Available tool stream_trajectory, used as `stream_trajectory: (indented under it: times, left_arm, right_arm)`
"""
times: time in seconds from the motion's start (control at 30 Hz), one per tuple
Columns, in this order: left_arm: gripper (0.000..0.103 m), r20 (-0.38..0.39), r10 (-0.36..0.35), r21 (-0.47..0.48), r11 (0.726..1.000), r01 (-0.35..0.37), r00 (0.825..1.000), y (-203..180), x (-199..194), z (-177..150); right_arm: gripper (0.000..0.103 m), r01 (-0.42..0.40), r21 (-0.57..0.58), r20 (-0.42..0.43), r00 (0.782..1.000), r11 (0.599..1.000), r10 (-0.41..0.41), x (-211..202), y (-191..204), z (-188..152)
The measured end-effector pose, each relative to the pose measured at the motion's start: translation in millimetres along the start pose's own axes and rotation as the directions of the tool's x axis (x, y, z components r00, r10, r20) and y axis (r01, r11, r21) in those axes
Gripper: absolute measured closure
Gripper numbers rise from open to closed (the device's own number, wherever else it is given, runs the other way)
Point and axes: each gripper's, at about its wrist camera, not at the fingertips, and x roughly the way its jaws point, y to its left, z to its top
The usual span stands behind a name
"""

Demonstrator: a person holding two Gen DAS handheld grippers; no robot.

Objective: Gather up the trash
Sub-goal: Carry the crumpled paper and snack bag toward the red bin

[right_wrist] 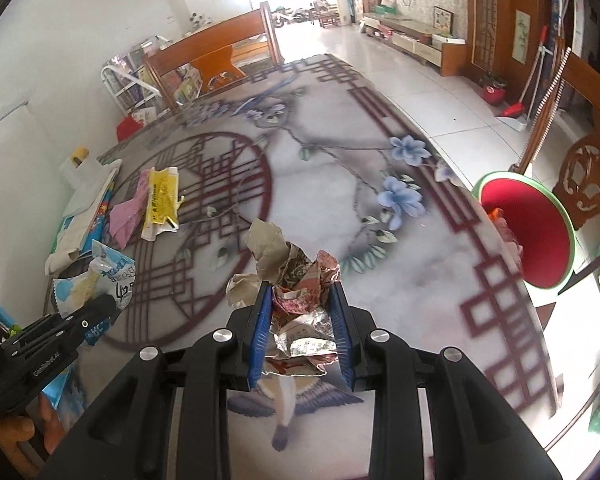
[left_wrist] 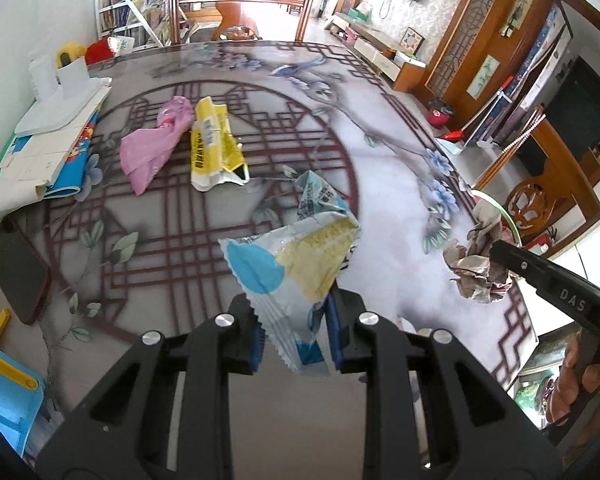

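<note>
Left gripper, clamped on a blue, yellow and white snack wrapper; the wrapper rises from between the blue pads, long axis away from the camera, above the patterned table. Right gripper, clamped on a crumpled paper wad of beige and reddish print, without clear long axis. A watermelon-patterned bin stands beside the table's right edge.
</note>
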Motion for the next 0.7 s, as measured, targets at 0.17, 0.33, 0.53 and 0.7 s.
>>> stream_trajectory:
  times: [0.17, 0.33, 0.53, 0.7]
  left_arm:
    - [0.079, -0.006, -0.001, 0.010, 1.000, 0.001, 1.000, -13, 1, -4]
    - [0.079, 0.001, 0.000, 0.022, 1.000, 0.000, 1.000, -30, 0, -2]
    - [0.079, -0.002, -0.007, 0.021, 1.000, 0.007, 1.000, -47, 5, 1]
    - [0.079, 0.000, -0.008, 0.024, 1.000, 0.008, 1.000, -65, 9, 6]
  right_arm:
    - [0.075, 0.003, 0.016, -0.002, 1.000, 1.000, -0.003, -4, -14, -6]
    - [0.075, 0.004, 0.024, 0.002, 1.000, 1.000, -0.004, -9, -29, -5]
    - [0.075, 0.011, 0.030, 0.005, 1.000, 0.999, -0.011, -14, -48, 1]
    - [0.075, 0.014, 0.038, 0.006, 1.000, 0.999, -0.014, -16, -68, 9]
